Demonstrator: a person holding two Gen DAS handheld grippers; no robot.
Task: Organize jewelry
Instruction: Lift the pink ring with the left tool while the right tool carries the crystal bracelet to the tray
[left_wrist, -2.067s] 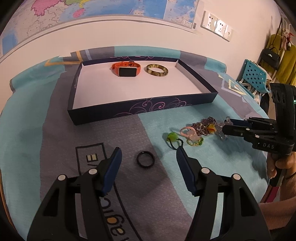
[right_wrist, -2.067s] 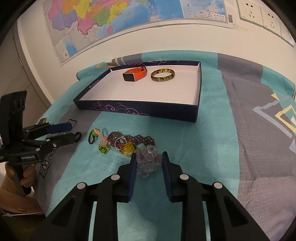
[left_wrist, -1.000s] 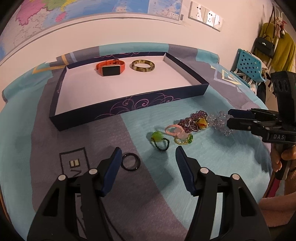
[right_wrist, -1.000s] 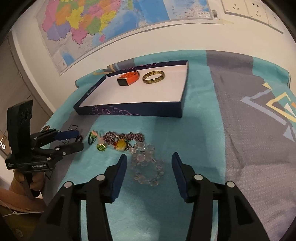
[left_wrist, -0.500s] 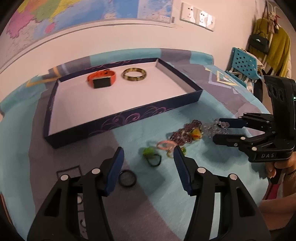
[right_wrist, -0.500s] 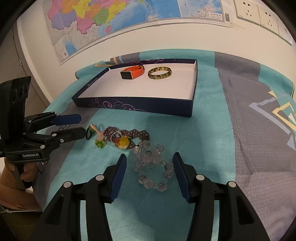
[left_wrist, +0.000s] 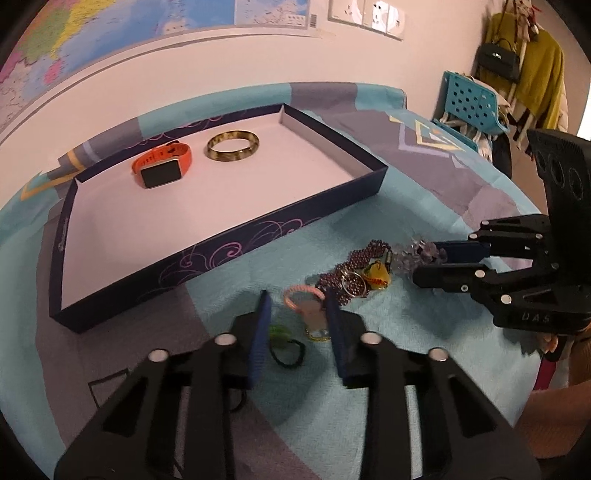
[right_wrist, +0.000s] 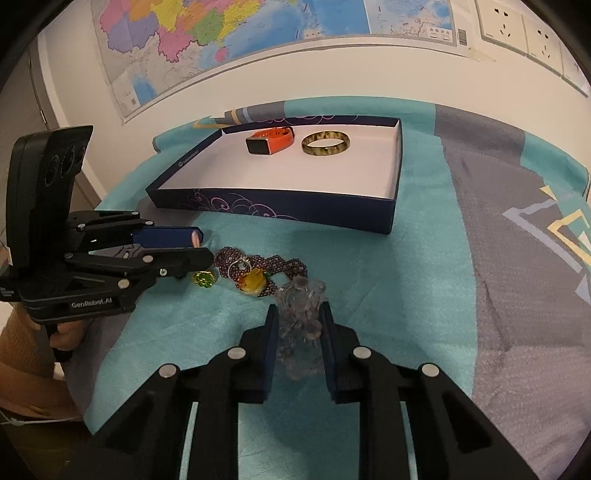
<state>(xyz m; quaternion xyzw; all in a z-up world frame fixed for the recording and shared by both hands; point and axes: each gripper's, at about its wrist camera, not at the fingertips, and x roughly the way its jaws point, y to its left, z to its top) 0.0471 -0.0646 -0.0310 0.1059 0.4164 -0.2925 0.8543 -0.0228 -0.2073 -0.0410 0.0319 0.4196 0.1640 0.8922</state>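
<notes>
Tray: shallow navy cardboard tray (right_wrist: 280, 212), white inside, holding orange smartwatch (right_wrist: 271, 141) and mottled green bangle (right_wrist: 325, 144).
Right gripper (right_wrist: 297, 325): clenched on clear crystal bead bracelet (right_wrist: 301, 306), in front of tray.
Left gripper (left_wrist: 297, 317): parted around pink hair tie (left_wrist: 303, 295), contact unclear.
Purple bead chain (right_wrist: 258, 264): between tray and bracelet.
</notes>
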